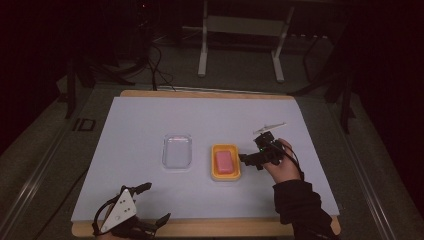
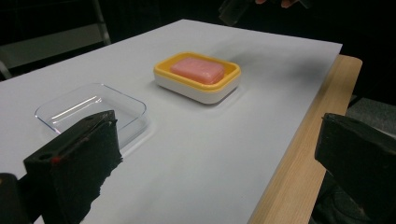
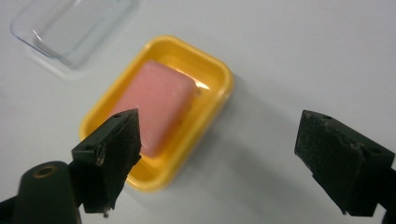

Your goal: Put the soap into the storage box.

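A pink soap bar [image 1: 224, 161] [image 2: 197, 70] [image 3: 156, 105] lies in a yellow soap dish [image 1: 215, 172] [image 2: 198, 86] [image 3: 212, 100] near the middle of the white sheet. Left of it sits a clear plastic lid [image 1: 177, 150] [image 2: 88, 109] [image 3: 70, 28], hollow side up. My right gripper [image 1: 246, 159] [image 3: 224, 154] hovers open just right of the dish, jaws wide, nothing between them. My left gripper [image 1: 156, 202] [image 2: 215, 158] rests open at the table's front left edge, well short of the lid.
A white sheet [image 1: 150, 115] covers the wooden table [image 1: 200, 94], whose bare edge [image 2: 299, 154] runs along the front. Beyond the table stand a white metal frame [image 1: 240, 30] and loose cables [image 1: 157, 65] on a dark floor.
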`<state>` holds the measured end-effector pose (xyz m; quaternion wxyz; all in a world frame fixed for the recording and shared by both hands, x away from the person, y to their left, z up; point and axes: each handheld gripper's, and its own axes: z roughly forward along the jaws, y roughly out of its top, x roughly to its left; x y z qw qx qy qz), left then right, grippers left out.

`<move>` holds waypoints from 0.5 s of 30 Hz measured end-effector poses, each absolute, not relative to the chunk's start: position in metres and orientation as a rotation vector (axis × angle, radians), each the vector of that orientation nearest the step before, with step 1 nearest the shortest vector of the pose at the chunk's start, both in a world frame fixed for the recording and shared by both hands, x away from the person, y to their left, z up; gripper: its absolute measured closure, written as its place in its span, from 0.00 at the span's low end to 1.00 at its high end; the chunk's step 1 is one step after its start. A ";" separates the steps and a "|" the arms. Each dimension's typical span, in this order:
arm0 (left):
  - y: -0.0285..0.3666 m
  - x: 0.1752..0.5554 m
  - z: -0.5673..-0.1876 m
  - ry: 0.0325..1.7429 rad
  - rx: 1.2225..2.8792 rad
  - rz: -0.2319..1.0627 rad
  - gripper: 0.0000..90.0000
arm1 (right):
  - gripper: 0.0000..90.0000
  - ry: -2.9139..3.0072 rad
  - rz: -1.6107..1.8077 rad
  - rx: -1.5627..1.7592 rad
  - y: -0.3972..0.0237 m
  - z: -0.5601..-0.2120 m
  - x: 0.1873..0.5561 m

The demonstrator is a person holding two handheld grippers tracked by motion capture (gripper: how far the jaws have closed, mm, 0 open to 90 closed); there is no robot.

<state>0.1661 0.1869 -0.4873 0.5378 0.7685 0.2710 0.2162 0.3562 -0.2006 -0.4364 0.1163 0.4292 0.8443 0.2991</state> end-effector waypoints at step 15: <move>0.187 0.166 -0.488 0.644 1.832 0.514 0.01 | 0.16 2.446 0.837 1.220 -0.240 -0.453 0.329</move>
